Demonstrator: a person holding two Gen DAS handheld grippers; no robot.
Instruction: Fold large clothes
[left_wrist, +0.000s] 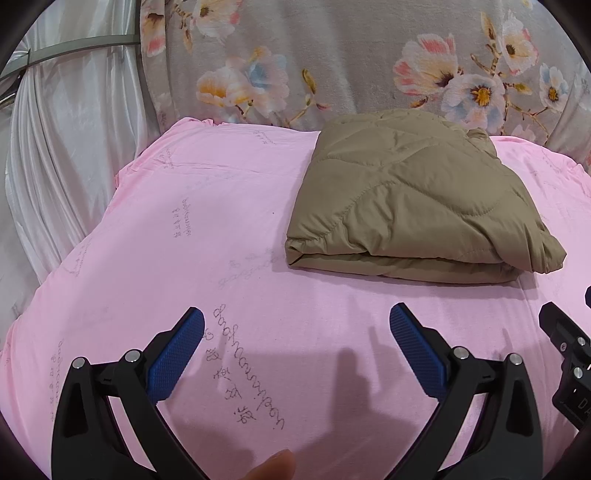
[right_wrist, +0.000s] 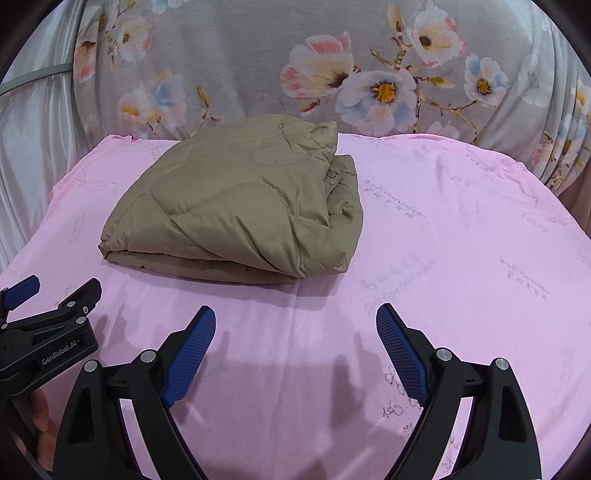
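Observation:
A khaki quilted jacket (left_wrist: 410, 199) lies folded into a thick rectangle on the pink sheet (left_wrist: 221, 221); it also shows in the right wrist view (right_wrist: 236, 206), folded edge facing me. My left gripper (left_wrist: 297, 317) is open and empty, hovering over bare sheet in front of the jacket, to its left. My right gripper (right_wrist: 295, 314) is open and empty, over the sheet in front of the jacket's right end. Each gripper shows at the other view's edge: the right one (left_wrist: 565, 354), the left one (right_wrist: 55, 306).
The pink sheet (right_wrist: 461, 240) with faint printed writing covers the surface. A grey floral fabric (left_wrist: 332, 62) rises behind it. A white satin curtain (left_wrist: 62, 147) hangs at the left. My fingertip (left_wrist: 273, 467) shows at the bottom edge.

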